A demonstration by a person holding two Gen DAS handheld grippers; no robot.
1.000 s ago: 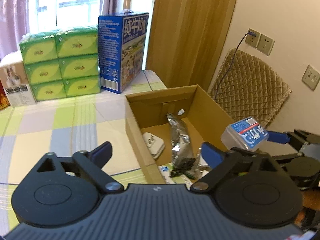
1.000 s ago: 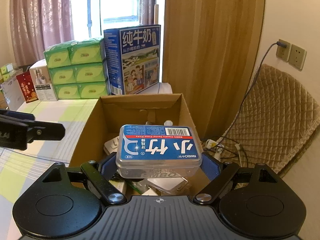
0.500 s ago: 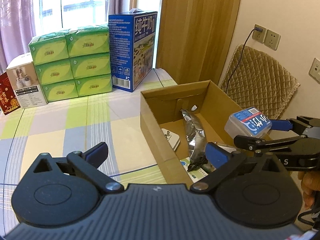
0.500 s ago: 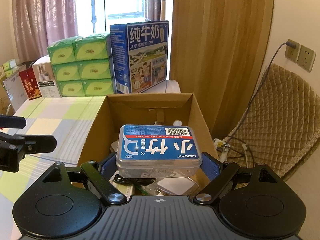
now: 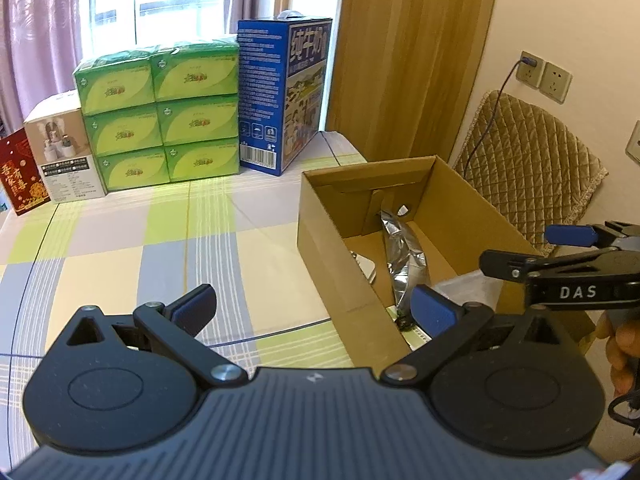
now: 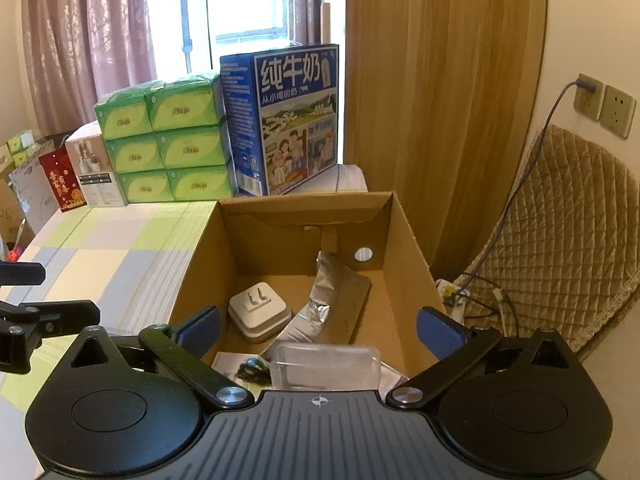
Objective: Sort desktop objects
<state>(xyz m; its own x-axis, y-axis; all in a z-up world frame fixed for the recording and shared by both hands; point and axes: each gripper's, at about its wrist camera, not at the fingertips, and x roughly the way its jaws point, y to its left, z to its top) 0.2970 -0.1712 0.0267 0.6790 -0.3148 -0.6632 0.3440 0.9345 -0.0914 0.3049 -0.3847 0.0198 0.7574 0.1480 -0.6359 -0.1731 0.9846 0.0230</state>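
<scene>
While our right gripper (image 6: 318, 330) hangs spread and empty over the box (image 6: 404, 232), the case (image 6: 326, 364) lies inside by the near wall, and our left gripper (image 5: 308, 312) gapes over bare cloth (image 5: 120, 240).

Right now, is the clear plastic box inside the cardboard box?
Inside. The clear plastic box lies in the cardboard box, below the open right tongs.

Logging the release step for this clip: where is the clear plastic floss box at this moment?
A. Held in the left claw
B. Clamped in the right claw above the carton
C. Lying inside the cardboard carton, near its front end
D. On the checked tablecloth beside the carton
C: the right wrist view shows the clear plastic floss box lying in the cardboard carton below the right claw, whose jaws stand wide open and empty.
</scene>
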